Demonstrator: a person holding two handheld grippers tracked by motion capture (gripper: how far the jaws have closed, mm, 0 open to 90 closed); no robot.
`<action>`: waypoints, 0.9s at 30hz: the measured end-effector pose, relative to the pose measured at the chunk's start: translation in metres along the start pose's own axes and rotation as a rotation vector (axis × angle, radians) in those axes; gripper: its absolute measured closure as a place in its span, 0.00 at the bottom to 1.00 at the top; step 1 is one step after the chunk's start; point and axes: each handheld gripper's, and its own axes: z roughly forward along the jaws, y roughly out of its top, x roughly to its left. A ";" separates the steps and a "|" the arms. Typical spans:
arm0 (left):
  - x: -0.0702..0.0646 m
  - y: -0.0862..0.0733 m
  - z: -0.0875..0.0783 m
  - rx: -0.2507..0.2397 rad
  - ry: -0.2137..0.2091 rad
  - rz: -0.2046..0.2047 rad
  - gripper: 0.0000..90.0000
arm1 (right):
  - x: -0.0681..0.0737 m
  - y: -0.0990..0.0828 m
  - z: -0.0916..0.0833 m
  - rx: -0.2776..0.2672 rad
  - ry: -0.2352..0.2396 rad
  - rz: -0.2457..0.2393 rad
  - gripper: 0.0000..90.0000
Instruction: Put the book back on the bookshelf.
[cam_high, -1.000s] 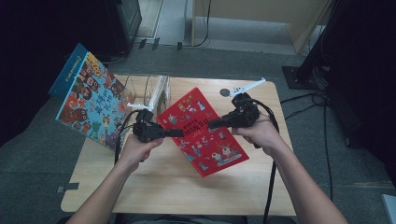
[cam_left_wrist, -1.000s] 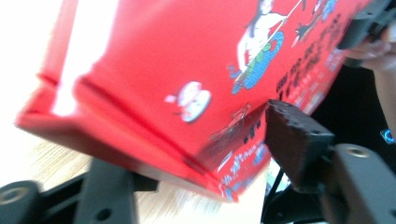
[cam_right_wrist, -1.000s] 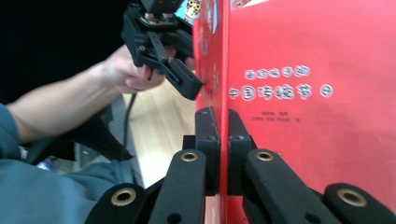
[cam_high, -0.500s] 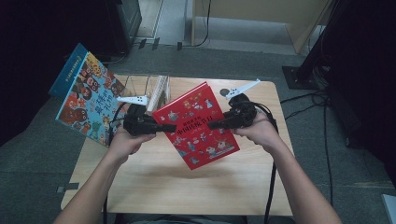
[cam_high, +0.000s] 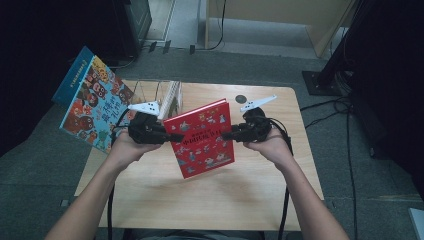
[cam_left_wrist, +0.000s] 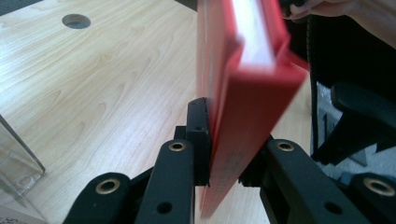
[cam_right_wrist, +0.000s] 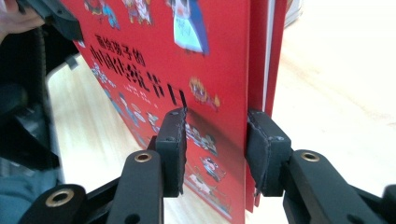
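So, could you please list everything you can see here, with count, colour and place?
Red book: one, red cover with cartoon figures, held up over the table's middle between both claws.
Blue book: one, blue with cartoon faces, leaning at the table's left edge.
Clear rack: one, transparent, back left of the table.
Table: one, light wood, with a round hole near the back.
Left claw: one, black, clamped on the book's left edge.
Right claw: one, black, jaws astride the right edge, having just opened, left pad clear.
Forearms: two, from the bottom.
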 end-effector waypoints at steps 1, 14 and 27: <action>0.000 0.001 0.000 0.010 0.003 0.005 0.88 | 0.001 -0.002 0.004 0.010 -0.014 -0.008 0.68; -0.001 0.009 -0.004 0.131 0.028 -0.001 0.85 | 0.006 -0.014 0.022 -0.011 -0.017 0.005 0.68; -0.004 0.047 -0.009 0.316 0.068 0.010 0.80 | 0.015 -0.019 0.032 -0.099 -0.017 -0.061 0.61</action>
